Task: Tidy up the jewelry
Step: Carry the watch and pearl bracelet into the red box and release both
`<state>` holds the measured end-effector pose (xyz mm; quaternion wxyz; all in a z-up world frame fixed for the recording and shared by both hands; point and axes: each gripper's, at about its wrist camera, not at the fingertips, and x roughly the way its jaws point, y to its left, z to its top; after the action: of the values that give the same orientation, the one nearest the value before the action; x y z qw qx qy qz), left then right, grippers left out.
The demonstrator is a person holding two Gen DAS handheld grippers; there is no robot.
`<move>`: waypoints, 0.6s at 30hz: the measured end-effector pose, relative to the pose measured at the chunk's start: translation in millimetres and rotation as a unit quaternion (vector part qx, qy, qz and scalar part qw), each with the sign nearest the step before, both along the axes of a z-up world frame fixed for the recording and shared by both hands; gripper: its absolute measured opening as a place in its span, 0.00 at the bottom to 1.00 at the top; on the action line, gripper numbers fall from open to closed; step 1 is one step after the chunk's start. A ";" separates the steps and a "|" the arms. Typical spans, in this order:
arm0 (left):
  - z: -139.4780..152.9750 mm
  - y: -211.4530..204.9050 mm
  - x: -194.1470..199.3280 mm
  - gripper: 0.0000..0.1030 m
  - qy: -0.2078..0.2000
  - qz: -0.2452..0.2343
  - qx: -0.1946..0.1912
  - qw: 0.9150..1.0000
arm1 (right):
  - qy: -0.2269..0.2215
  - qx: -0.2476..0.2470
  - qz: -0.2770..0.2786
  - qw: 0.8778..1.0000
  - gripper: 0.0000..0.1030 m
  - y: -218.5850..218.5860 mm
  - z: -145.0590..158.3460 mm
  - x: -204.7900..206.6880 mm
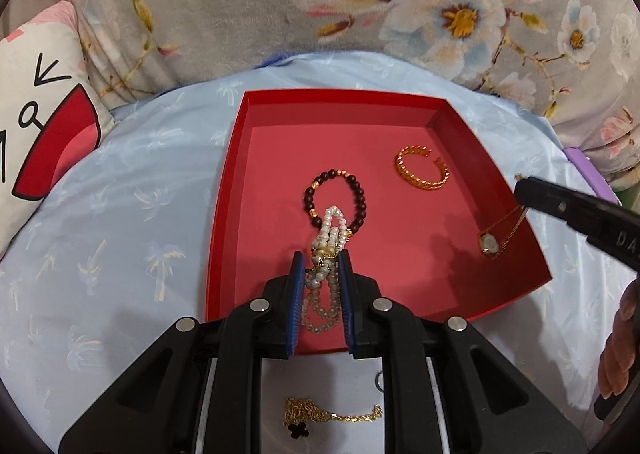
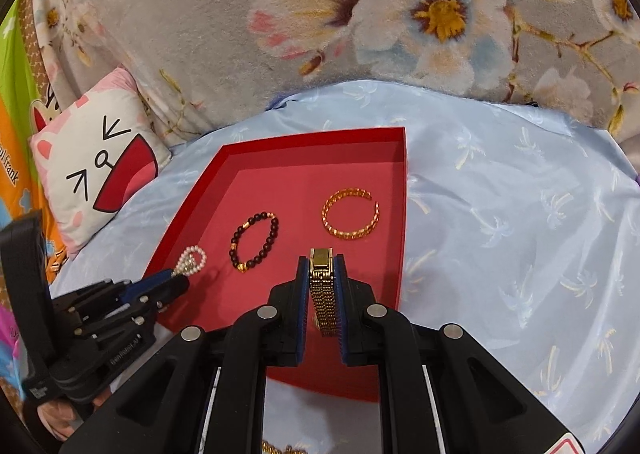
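Where the left wrist camera looks down its own fingers, the left gripper (image 1: 322,266) stands over the near edge of a red tray (image 1: 288,102), its blue pads nearly together and pinching a bunch of pearl bracelets (image 1: 330,228) that spills beyond the tips and hangs down between the pads. The pearl loop lies across a dark bead bracelet (image 1: 335,200) resting on the tray floor. A gold cuff bracelet (image 1: 423,168) lies further back and to the right, well apart from the beads. At the right rim, the right gripper (image 1: 520,190) enters as a black tip from which a gold watch (image 1: 491,244) dangles over the tray's right side. Below the tray, between the gripper arms, a gold chain necklace (image 1: 336,416) with a dark clover charm lies on the pale blue cloth (image 1: 120,214). A cartoon pillow (image 1: 40,114) sits at far left.

In the right wrist view, the right gripper (image 2: 322,266) has its pads closed almost fully upon the gold watch's (image 2: 323,294) mesh band, clasp uppermost, above the red tray (image 2: 312,134). The dark bead bracelet (image 2: 254,242) and gold cuff bracelet (image 2: 351,214) lie beyond it. At lower left the left gripper (image 2: 176,278) holds the pearl bracelets (image 2: 192,259) over the tray's left edge
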<state>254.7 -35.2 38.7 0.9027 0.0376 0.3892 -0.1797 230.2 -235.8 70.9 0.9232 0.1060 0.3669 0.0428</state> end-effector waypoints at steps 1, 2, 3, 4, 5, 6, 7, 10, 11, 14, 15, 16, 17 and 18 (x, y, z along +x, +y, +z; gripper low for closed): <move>-2.4 -0.7 2.6 0.15 0.003 0.002 0.000 1.000 | -0.003 -0.005 -0.003 1.000 0.11 1.2 0.9 5.1; -4.1 -0.6 4.6 0.15 0.005 0.005 0.000 1.000 | -0.006 -0.010 -0.004 1.000 0.11 2.0 1.7 9.4; -5.8 0.0 6.8 0.15 0.007 0.008 -0.001 1.000 | -0.011 -0.018 -0.008 1.000 0.11 3.3 3.0 14.8; -7.4 0.2 7.7 0.15 0.009 0.010 -0.001 1.000 | -0.019 -0.027 -0.011 0.999 0.11 4.6 4.2 21.2; -8.4 0.8 8.3 0.15 0.009 0.012 0.000 1.000 | -0.025 -0.032 -0.013 0.999 0.11 4.8 4.7 26.4; -9.3 1.2 9.1 0.15 0.009 0.014 0.001 1.000 | -0.030 -0.036 -0.014 0.999 0.11 5.2 4.5 31.4; -10.5 1.6 9.4 0.15 0.009 0.016 0.003 1.000 | -0.033 -0.042 -0.015 0.998 0.11 5.8 2.7 36.2; -13.8 2.6 10.5 0.16 0.012 0.018 0.005 1.000 | -0.018 -0.030 -0.011 0.999 0.11 3.5 -7.3 39.0; -15.1 2.6 10.9 0.16 0.014 0.018 0.006 1.000 | -0.013 -0.031 -0.007 0.999 0.11 3.8 -10.7 36.5; -19.0 1.0 10.5 0.17 0.010 0.020 0.017 1.000 | -0.006 -0.040 0.003 0.999 0.12 6.4 -18.3 22.8; -19.2 0.2 9.7 0.17 0.007 0.020 0.020 1.000 | -0.002 -0.039 0.007 0.999 0.13 6.4 -20.6 17.8; -19.4 -0.4 9.5 0.20 0.008 0.020 0.019 1.000 | 0.001 -0.036 0.011 0.999 0.13 5.6 -23.0 12.3; -19.8 -0.3 9.6 0.21 0.011 0.020 0.017 1.000 | 0.004 -0.035 0.011 0.999 0.13 5.1 -25.0 8.1; -19.7 0.1 9.3 0.24 0.012 0.021 0.014 1.000 | 0.006 -0.033 0.012 0.999 0.13 4.9 -27.0 4.6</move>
<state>264.0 -35.1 19.0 0.9008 0.0399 0.4036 -0.1553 234.8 -230.9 43.9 0.9234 0.0710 0.3749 0.0408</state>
